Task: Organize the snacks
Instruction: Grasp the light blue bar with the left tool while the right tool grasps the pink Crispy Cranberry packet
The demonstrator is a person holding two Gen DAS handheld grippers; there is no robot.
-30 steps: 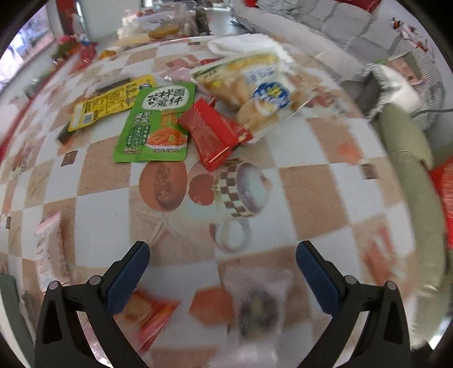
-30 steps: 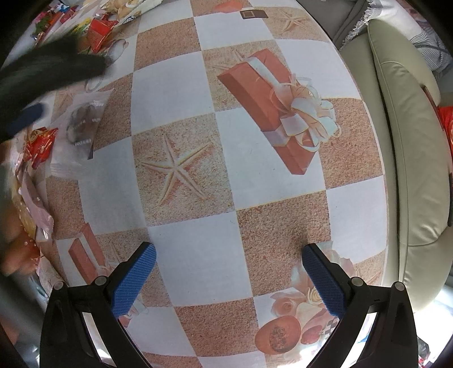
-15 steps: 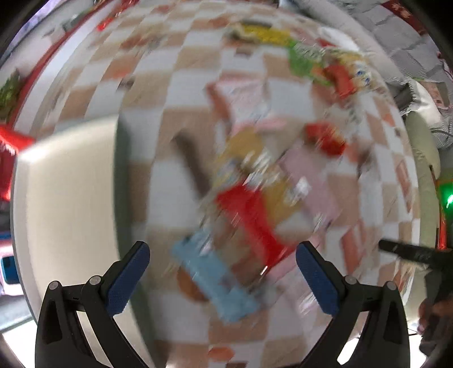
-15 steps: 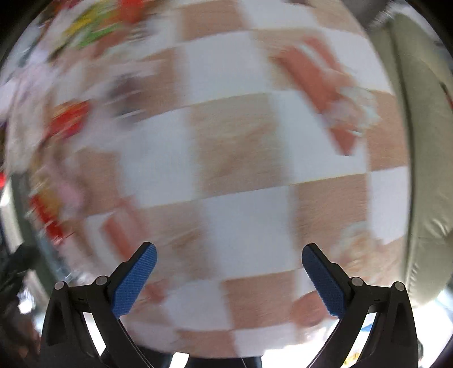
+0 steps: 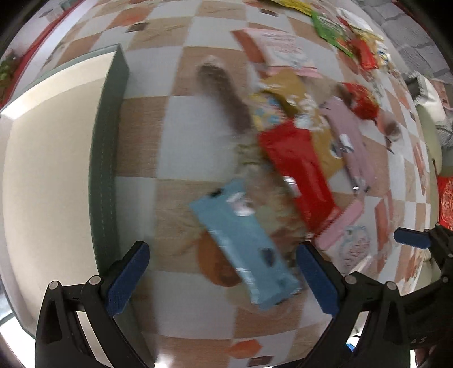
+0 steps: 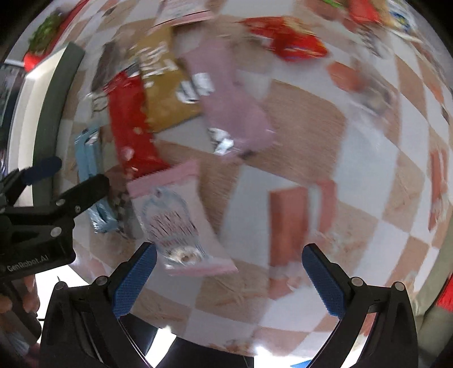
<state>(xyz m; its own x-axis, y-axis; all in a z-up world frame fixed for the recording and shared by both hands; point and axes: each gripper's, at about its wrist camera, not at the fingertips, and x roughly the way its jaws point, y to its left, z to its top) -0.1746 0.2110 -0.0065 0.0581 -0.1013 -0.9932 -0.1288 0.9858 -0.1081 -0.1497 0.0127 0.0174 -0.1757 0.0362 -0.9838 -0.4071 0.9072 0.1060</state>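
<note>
Both views are motion-blurred. My left gripper (image 5: 223,271) is open and empty, just above a light blue snack packet (image 5: 243,243) on the checkered tablecloth. Beside it lie a red packet (image 5: 297,169), a golden-brown packet (image 5: 286,85) and a pink packet (image 5: 348,136). My right gripper (image 6: 226,271) is open and empty, over a pink-and-white packet (image 6: 175,218). The red packet (image 6: 130,124), the brown packet (image 6: 164,87) and the blue packet (image 6: 87,153) also show in the right wrist view. The left gripper (image 6: 42,172) shows at the left of that view.
A cream box with a grey-green rim (image 5: 107,158) stands left of the pile; it also shows in the right wrist view (image 6: 53,93). More snacks, green (image 5: 328,25) and red (image 5: 365,53), lie at the far right. A sofa (image 5: 430,121) borders the table's right side.
Both grippers have swung fast from other parts of the table to the snack pile by the box. Both stay open.
</note>
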